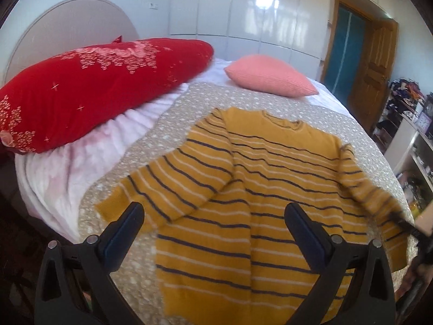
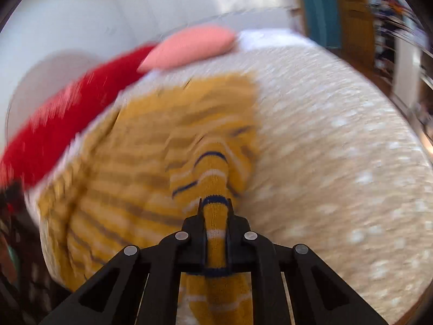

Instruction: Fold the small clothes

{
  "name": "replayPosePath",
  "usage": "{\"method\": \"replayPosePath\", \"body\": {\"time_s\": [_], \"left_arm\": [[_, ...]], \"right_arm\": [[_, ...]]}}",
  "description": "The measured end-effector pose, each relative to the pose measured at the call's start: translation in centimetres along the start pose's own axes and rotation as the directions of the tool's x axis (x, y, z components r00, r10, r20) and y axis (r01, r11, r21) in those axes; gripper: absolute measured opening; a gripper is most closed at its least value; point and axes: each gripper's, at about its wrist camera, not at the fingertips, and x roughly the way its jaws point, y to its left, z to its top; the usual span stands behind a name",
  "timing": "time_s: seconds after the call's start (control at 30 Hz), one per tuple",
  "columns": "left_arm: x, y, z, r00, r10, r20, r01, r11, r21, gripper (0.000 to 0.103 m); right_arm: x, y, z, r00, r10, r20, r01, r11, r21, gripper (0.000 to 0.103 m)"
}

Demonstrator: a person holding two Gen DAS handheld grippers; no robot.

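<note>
At far left of the left wrist view a red pillow (image 1: 89,89) with pale flower print lies on a white blanket (image 1: 67,168), against a rounded headboard (image 1: 67,19). Next comes the beige dotted bedspread (image 1: 194,100), and on it the jumper (image 1: 243,189), mustard with dark and white stripes, spread flat with its neck toward the far end of the bed. Its left sleeve (image 1: 167,187) lies angled outward on the bedspread. The left gripper (image 1: 213,216) hovers above the jumper's lower half, its jaws wide apart and holding nothing. Beyond the jumper a pink cushion (image 1: 270,75) rests near the head of the bed. Further right, the other sleeve (image 1: 373,195) is lifted off the bed and pulled toward the frame's right edge, where a dark, blurred shape, probably the right gripper, meets it. Behind stand a white wardrobe (image 1: 243,13), a wooden door (image 1: 376,67) and cluttered shelves (image 1: 411,124).

The right wrist view is heavily motion-blurred. From left: the red pillow (image 2: 62,124), the cushion (image 2: 189,46), the jumper (image 2: 130,162) bunched and rising in a fold. The right gripper (image 2: 215,205) has its jaws closed tight on the sleeve's cuff (image 2: 215,224), the knit squeezed between them. To the right lies bare bedspread (image 2: 338,162).
</note>
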Motion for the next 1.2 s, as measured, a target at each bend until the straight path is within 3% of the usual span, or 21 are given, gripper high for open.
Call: {"method": "replayPosePath", "body": {"time_s": [0.03, 0.07, 0.1, 0.17, 0.2, 0.27, 0.3, 0.43, 0.53, 0.63, 0.67, 0.7, 0.73, 0.8, 0.83, 0.87, 0.93, 1.03, 1.2], "left_arm": [[0.3, 0.8, 0.2, 1.000, 0.009, -0.004, -0.009, 1.000, -0.015, 0.103], [0.6, 1.5, 0.3, 1.000, 0.017, -0.008, -0.017, 0.999, -0.030, 0.103], [1.0, 2.4, 0.4, 1.000, 0.027, -0.015, -0.028, 0.998, -0.053, 0.103], [1.6, 4.0, 0.7, 0.999, 0.039, -0.032, -0.042, 0.994, -0.098, 0.103], [1.9, 4.8, 0.8, 0.998, 0.042, -0.037, -0.046, 0.992, -0.113, 0.103], [2.8, 6.2, 0.9, 0.997, 0.061, -0.048, -0.067, 0.992, -0.111, 0.103], [3.3, 6.7, 0.9, 0.995, 0.077, -0.056, -0.083, 0.992, -0.099, 0.103], [7.3, 8.6, 0.8, 0.983, 0.139, -0.121, -0.143, 0.990, -0.022, 0.103], [10.5, 10.4, 0.7, 0.973, 0.134, -0.186, -0.142, 0.990, -0.026, 0.103], [13.2, 12.2, 0.6, 0.965, 0.092, -0.246, -0.116, 0.989, -0.087, 0.102], [13.9, 12.6, 0.6, 0.964, 0.054, -0.262, -0.086, 0.990, -0.115, 0.094], [14.4, 12.9, 0.6, 0.962, 0.038, -0.272, -0.077, 0.988, -0.132, 0.079], [14.5, 13.0, 0.7, 0.961, 0.062, -0.270, -0.098, 0.988, -0.122, 0.069], [14.3, 12.8, 1.3, 0.962, 0.084, -0.259, -0.110, 0.990, -0.085, 0.014], [14.2, 13.0, 1.6, 0.961, 0.092, -0.262, -0.115, 0.991, -0.074, 0.007], [13.9, 13.4, 2.0, 0.962, 0.091, -0.257, -0.114, 0.991, -0.074, 0.005], [13.8, 14.4, 2.8, 0.958, 0.158, -0.238, -0.178, 0.982, -0.065, 0.005], [13.9, 17.3, 4.0, 0.939, 0.265, -0.218, -0.286, 0.956, -0.068, 0.005], [12.8, 21.2, 4.6, 0.917, 0.341, -0.208, -0.371, 0.920, -0.126, 0.010]], "right_arm": [[-0.7, -1.5, 0.6, 0.998, -0.049, 0.027, 0.048, 0.998, 0.042, 0.009], [-1.3, -3.7, 1.2, 0.987, -0.153, 0.047, 0.148, 0.985, 0.093, 0.010], [-1.6, -5.0, 1.6, 0.968, -0.247, 0.047, 0.240, 0.964, 0.118, 0.010], [-2.0, -7.5, 1.7, 0.900, -0.435, 0.020, 0.429, 0.893, 0.135, 0.015], [-2.3, -8.0, 1.5, 0.890, -0.456, 0.015, 0.449, 0.882, 0.141, 0.015], [-3.2, -8.3, 0.9, 0.903, -0.429, 0.027, 0.419, 0.893, 0.163, 0.018], [-3.6, -8.1, 0.4, 0.908, -0.419, 0.035, 0.408, 0.898, 0.166, 0.025], [-4.5, -6.4, -1.1, 0.907, -0.415, 0.072, 0.404, 0.905, 0.131, 0.030], [-4.4, -4.5, -2.2, 0.922, -0.380, 0.077, 0.370, 0.922, 0.114, 0.031], [-4.3, -4.0, -3.1, 0.927, -0.369, 0.063, 0.361, 0.926, 0.110, 0.032], [-4.2, -3.8, -3.3, 0.928, -0.369, 0.055, 0.361, 0.926, 0.112, 0.032], [-4.0, -4.0, -3.4, 0.928, -0.370, 0.046, 0.363, 0.925, 0.114, 0.032], [-3.9, -4.0, -3.5, 0.927, -0.374, 0.036, 0.368, 0.923, 0.116, 0.032], [-3.9, -4.2, -3.9, 0.925, -0.378, 0.025, 0.373, 0.920, 0.121, 0.032], [-3.9, -4.3, -4.0, 0.925, -0.379, 0.019, 0.374, 0.919, 0.126, 0.032], [-3.9, -4.4, -3.9, 0.925, -0.380, 0.016, 0.375, 0.918, 0.131, 0.032], [-4.1, -4.5, -3.8, 0.924, -0.382, 0.014, 0.377, 0.916, 0.136, 0.032], [-4.2, -4.2, -3.4, 0.925, -0.379, 0.018, 0.373, 0.917, 0.141, 0.032], [-3.3, -2.4, -3.0, 0.946, -0.323, 0.007, 0.320, 0.940, 0.118, 0.032]]}}
